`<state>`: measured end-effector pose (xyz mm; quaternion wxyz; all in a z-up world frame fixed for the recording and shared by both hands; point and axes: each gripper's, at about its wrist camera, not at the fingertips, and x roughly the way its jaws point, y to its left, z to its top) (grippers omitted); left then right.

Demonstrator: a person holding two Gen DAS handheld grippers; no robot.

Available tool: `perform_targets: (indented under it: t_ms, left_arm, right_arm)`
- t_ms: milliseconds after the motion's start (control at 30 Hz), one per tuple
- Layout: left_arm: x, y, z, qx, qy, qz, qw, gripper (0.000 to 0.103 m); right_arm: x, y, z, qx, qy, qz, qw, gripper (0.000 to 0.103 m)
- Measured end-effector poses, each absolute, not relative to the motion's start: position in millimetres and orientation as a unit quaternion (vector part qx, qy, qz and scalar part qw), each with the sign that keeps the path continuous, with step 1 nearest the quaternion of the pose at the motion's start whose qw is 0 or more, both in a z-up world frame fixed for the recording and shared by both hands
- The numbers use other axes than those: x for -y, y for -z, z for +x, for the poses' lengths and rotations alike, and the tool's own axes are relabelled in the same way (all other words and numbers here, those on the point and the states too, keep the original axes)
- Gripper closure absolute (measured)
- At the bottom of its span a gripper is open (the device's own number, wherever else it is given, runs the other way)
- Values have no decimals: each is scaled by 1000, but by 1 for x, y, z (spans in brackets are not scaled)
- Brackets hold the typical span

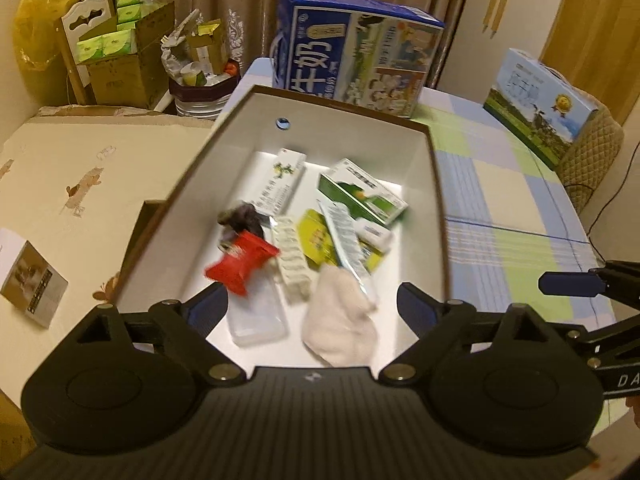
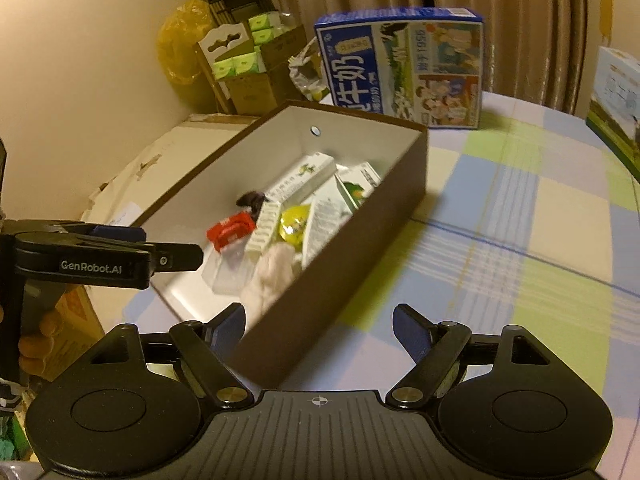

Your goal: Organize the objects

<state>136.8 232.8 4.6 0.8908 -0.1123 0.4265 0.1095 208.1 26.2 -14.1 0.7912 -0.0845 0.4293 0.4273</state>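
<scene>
A brown box with a white inside (image 1: 344, 124) (image 2: 360, 236) stands on the checked table. In it lie a red packet (image 1: 240, 266) (image 2: 230, 230), a white cloth (image 1: 340, 322) (image 2: 268, 280), a clear plastic case (image 1: 258, 318), a green medicine box (image 1: 362, 192), a long white box (image 1: 284, 180) (image 2: 304, 178), a blister strip (image 1: 294, 264) and a yellow packet (image 1: 318, 242) (image 2: 294, 222). My left gripper (image 1: 308, 308) is open and empty over the box's near end. My right gripper (image 2: 320, 326) is open and empty around the box's near right corner.
A blue milk carton (image 1: 352, 60) (image 2: 404, 66) stands behind the box. A second carton (image 1: 540, 106) rests on a chair at the right. A small booklet (image 1: 32, 284) lies on the cream surface to the left. Cardboard boxes (image 1: 120, 56) are stacked by the wall.
</scene>
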Motion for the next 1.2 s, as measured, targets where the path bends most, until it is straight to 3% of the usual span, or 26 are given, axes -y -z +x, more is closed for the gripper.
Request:
perform_targets:
  t_ms: [1200]
  left_arm:
    - [-62, -4, 29, -437, -102, -78, 890, 6]
  right_arm:
    - [146, 13, 129, -473, -342, -40, 811, 25]
